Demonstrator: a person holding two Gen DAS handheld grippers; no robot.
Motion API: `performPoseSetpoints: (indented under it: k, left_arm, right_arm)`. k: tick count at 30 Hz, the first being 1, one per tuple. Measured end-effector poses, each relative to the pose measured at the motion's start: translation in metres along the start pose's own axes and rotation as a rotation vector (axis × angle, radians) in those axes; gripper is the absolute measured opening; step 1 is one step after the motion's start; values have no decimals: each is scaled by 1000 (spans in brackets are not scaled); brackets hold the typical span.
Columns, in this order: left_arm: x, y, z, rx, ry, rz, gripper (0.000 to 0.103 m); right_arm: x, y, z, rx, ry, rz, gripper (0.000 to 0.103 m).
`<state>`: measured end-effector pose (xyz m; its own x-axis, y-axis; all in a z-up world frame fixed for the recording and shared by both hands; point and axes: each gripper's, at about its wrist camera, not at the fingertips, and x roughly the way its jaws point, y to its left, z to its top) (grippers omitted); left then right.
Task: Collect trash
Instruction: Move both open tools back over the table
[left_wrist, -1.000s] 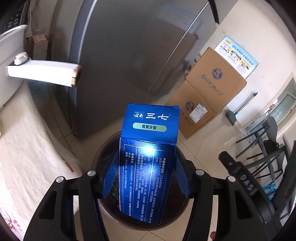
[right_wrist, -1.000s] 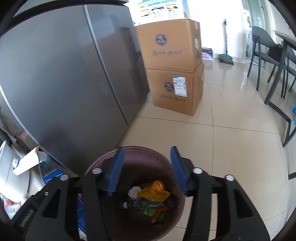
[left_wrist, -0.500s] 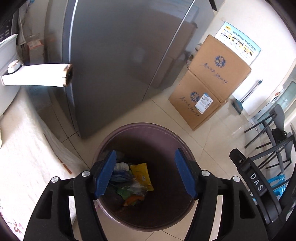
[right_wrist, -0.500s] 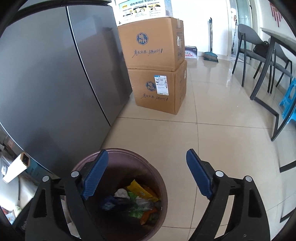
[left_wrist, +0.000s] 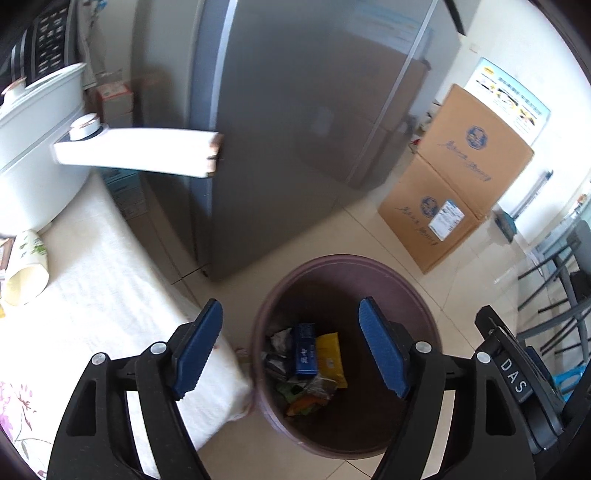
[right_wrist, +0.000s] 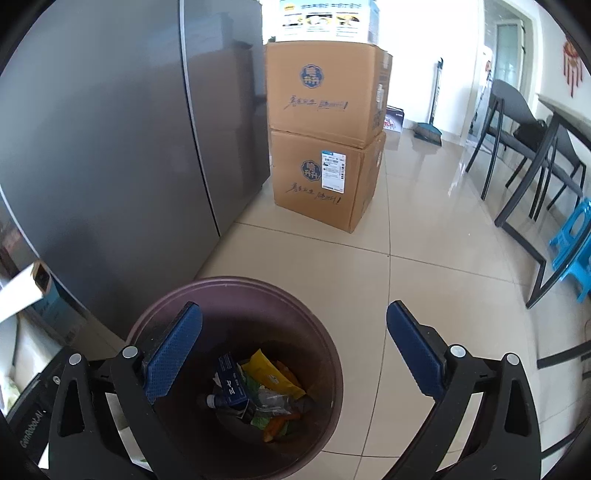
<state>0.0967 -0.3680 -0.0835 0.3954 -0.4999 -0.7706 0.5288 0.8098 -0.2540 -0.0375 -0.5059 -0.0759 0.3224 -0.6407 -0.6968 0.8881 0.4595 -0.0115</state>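
Left wrist view: the left gripper (left_wrist: 290, 347) is seen w/ jaws spread wide and nothing held, hanging above the brown trash bin (left_wrist: 332, 264) at lower centre of frame. Down in the bin a blue toothpaste box (left_wrist: 306, 352) is seen lying flat among wrappers, touching a yellow packet (left_wrist: 330, 356). Farther out, at left of frame, a paper cup (left_wrist: 26, 271) is seen lying on its side on the white tablecloth (left_wrist: 110, 288), mouth toward lower left; it is judged the likeliest next piece of trash. Cup handling, as judged: v. light, thin-walled, easily crushed, prone to rolling; it would best be taken across the body near the rim w/ a gentle squeeze, approx. at mid-wall, not by the open lip alone. A white pot (left_wrist: 37, 147) w/ long handle is seen at upper left, and a grey fridge (left_wrist: 295, 129) behind. Right wrist view: the right gripper (right_wrist: 295, 349) is likewise wide apart and holding nothing, over the same bin (right_wrist: 236, 284) at lower left of frame; the box (right_wrist: 231, 382) is seen inside. Stacked cardboard boxes (right_wrist: 325, 129) are seen at top centre.
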Motion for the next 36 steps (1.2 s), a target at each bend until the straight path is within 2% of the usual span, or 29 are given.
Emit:
performPoseSetpoints:
  k: [10, 17, 26, 36]
  left_arm:
    - [-4, 57, -6, -76, 13, 77, 75]
    - [-19, 106, -7, -143, -1, 122, 75]
    - [-39, 180, -7, -276, -24, 185, 75]
    - [-54, 258, -9, -441, -41, 227, 75]
  right_arm:
    - [-12, 51, -14, -113, 11, 43, 96]
    - [-28, 105, -30, -196, 7, 103, 96]
    - [-53, 174, -57, -296, -6, 185, 96]
    - [-75, 226, -77, -365, -32, 277, 96]
